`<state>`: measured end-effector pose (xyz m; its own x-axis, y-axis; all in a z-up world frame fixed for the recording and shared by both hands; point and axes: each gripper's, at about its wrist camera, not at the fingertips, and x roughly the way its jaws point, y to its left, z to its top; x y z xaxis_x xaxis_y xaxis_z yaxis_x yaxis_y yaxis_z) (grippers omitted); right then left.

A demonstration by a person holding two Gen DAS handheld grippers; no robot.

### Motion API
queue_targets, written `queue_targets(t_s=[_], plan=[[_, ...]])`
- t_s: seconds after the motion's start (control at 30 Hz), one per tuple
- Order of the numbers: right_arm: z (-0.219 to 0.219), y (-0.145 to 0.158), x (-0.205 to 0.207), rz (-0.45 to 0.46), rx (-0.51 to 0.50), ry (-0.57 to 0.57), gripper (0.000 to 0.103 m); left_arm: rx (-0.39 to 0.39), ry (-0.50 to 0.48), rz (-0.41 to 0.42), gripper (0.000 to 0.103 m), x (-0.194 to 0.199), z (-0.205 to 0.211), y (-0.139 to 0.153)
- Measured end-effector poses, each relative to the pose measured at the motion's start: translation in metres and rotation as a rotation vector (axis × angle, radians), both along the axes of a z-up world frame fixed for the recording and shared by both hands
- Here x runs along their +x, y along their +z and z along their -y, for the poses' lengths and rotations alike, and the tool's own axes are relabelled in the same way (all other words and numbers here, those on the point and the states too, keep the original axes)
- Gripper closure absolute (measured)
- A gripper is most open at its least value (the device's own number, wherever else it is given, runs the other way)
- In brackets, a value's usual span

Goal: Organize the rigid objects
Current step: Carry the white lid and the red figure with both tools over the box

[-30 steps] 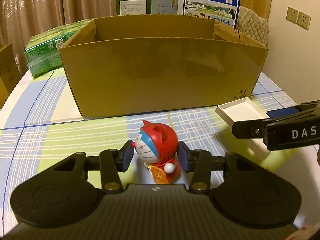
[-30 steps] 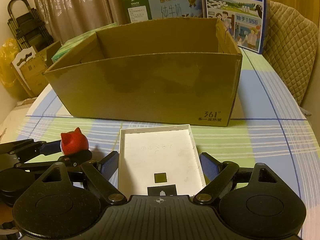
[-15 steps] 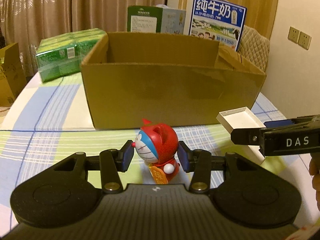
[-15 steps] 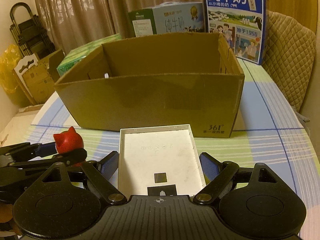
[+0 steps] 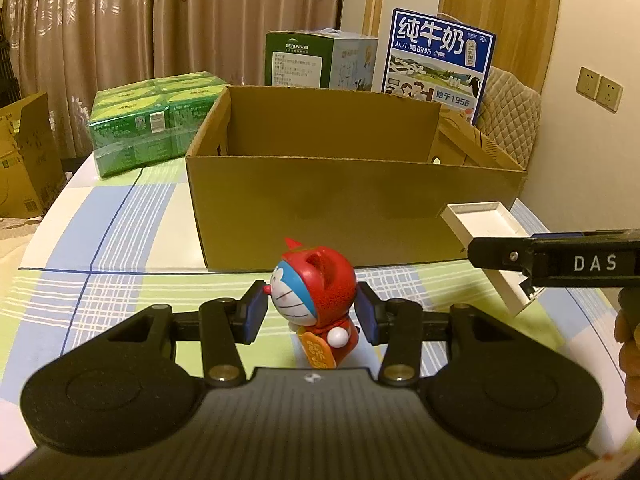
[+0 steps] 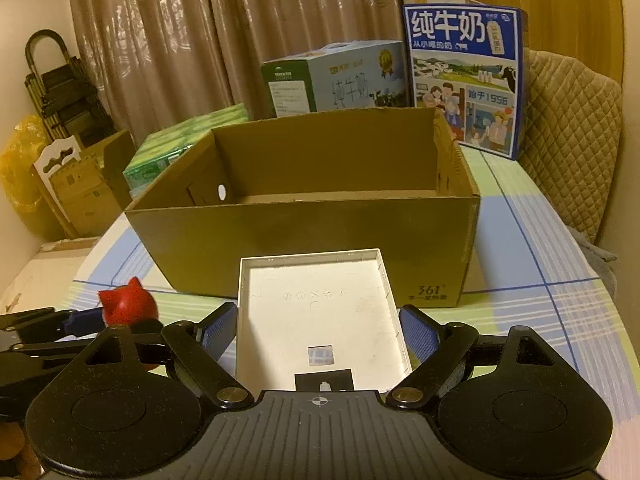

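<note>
A small Doraemon figure in a red hood [image 5: 314,296] hangs upright above the checked tablecloth, and my left gripper [image 5: 310,314] is shut on its head. The figure's red hood [image 6: 126,306] also shows at the left of the right wrist view. A shallow white plastic tray [image 6: 316,312] sits between the blue pads of my right gripper [image 6: 318,330], which is shut on its long sides. In the left wrist view that tray [image 5: 484,222] tilts in the air at the right. An open brown cardboard box [image 6: 304,236] stands just ahead of both grippers, and what I can see of its floor is bare.
Green shrink-wrapped packs [image 5: 152,128] lie left of the box. Two milk cartons [image 6: 466,80] stand behind it. A quilted chair back [image 6: 572,140] is at the right, and another cardboard box [image 5: 24,160] is off the table's left edge.
Both grippers have risen with the figure and the tray still in them. The box rim sits lower in both views and more of its inside shows.
</note>
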<state>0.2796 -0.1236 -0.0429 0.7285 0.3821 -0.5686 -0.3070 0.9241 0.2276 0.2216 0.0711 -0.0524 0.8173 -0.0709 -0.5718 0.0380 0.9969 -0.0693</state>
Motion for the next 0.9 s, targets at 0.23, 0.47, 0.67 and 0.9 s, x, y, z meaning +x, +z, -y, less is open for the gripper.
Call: queue_targets(t_s=[0.23,0.47,0.67,0.9], plan=[[0.004,0.006,-0.004,0.02,0.0,-0.016,0.019,0.005,0.001,0.006,0.061,-0.004,-0.001,0.005],[0.001,0.018,-0.011,0.076,-0.017,-0.015,0.019,0.039,-0.001,0.042,0.061,-0.011,0.001,0.015],[-0.001,0.021,-0.013,0.086,-0.021,-0.019,0.019,0.077,-0.011,0.084,0.061,-0.014,0.006,0.027],[-0.001,0.027,-0.014,0.101,-0.019,-0.021,0.019,0.067,-0.018,0.117,0.061,-0.014,0.008,0.04]])
